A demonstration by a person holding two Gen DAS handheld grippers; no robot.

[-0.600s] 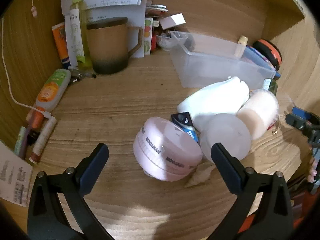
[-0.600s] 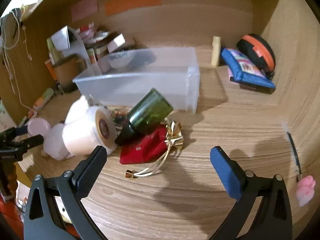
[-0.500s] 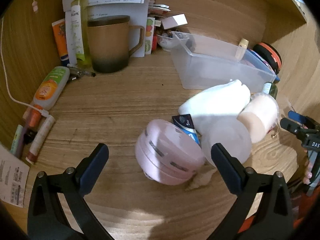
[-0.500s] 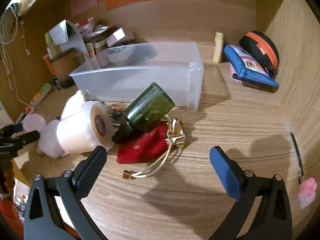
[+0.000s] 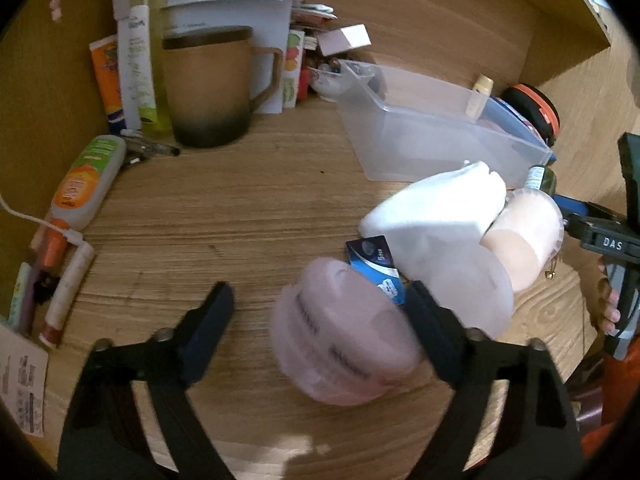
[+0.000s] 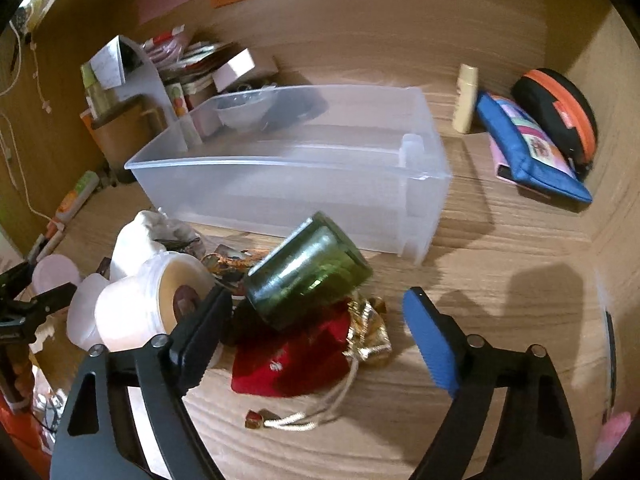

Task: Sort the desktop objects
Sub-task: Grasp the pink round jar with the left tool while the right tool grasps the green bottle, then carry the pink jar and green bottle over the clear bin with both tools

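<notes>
A round pink jar lies tilted on the wooden desk, between the fingers of my left gripper. The right finger is at the jar's side and the left finger stands apart from it, so the gripper is open. Behind the jar are a blue packet, a white bottle, a frosted lid and a cream jar. My right gripper is open around a dark green bottle, which lies on a red drawstring pouch. A clear plastic bin stands behind the pile.
A brown mug, tubes and papers crowd the back left. A blue zip pouch, a black and orange case and a pale stick lie at the back right. A hand holds the right gripper.
Both grippers have moved forward into the pile. The pink jar now sits between the left fingers and the green bottle between the right fingers. Both pairs of jaws look slightly narrower.
</notes>
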